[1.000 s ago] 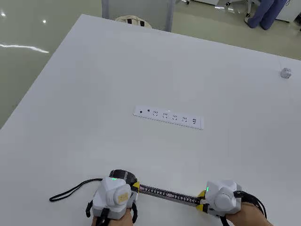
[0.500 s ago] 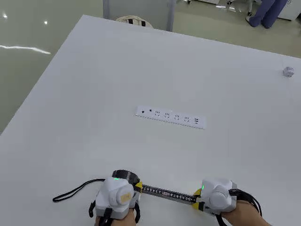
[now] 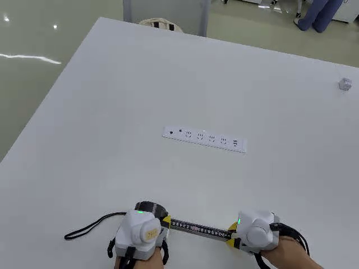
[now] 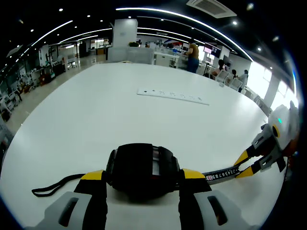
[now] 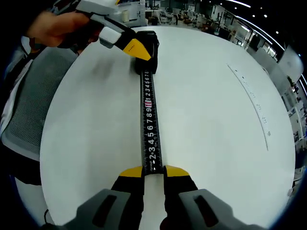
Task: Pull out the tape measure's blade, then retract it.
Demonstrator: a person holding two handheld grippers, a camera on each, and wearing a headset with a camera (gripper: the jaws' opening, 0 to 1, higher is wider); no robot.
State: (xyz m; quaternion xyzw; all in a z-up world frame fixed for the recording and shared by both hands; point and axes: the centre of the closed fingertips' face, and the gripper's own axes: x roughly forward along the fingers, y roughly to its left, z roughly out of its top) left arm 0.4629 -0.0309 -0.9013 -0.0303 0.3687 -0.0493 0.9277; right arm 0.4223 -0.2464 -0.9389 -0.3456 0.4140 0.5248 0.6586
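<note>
Left to right: a thin black wrist strap [image 3: 90, 226] lies loose on the white table [image 3: 112, 112], trailing from the black round tape measure case [image 4: 141, 165]. The left gripper [image 4: 143, 178] has its jaws closed against both sides of the case, near the table's front edge. A black numbered steel blade [image 5: 149, 115] runs flat along the table to the right gripper [image 5: 153, 171]. Its jaws are pinched almost closed on the blade near its tip; end hook hidden.

Risks, my read: the pinch on thin slick steel is marginal. If it slips, the spring snaps the blade home and the case could jerk in the left jaws. Right gripper drifting off-axis would likely twist or kink the blade.

Vs a second ago: exposed blade shorter, right gripper closer to the case, so retraction looks under way. Long white power strip [image 3: 205, 138] shifted in frame only, camera move.
</note>
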